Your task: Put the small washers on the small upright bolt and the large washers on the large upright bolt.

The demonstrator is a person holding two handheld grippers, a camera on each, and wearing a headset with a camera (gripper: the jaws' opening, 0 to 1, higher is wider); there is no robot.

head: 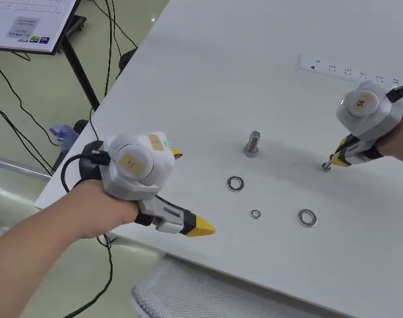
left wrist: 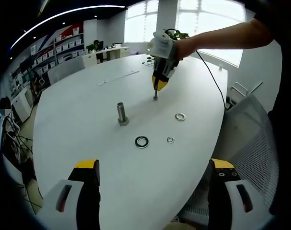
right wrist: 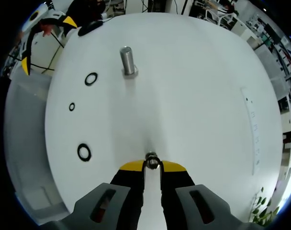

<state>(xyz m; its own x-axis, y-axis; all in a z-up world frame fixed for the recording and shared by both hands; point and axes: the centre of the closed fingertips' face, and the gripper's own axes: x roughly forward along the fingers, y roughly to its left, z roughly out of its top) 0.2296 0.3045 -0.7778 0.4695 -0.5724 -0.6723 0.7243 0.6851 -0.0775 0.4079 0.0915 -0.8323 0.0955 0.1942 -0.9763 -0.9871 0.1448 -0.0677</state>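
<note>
The large upright bolt [head: 252,142] [left wrist: 121,113] [right wrist: 128,60] stands mid-table. In front of it lie two large washers [head: 235,183] [head: 307,217] and a small washer [head: 255,214] between them. They also appear as a large washer [left wrist: 141,142], a small washer [left wrist: 170,140] and a second large washer [left wrist: 180,116]. My right gripper [head: 334,162] [right wrist: 152,165] [left wrist: 160,86] is shut on the small bolt [head: 327,165] [right wrist: 151,159] [left wrist: 155,94], which stands on the table at the right. My left gripper [head: 188,192] [left wrist: 154,165] hovers open at the near left, holding nothing.
A white power strip [head: 334,68] lies at the table's far right. A mesh chair back [head: 188,291] sits under the near table edge [head: 122,232]. Cables and a screen [head: 29,23] are off the table's left side.
</note>
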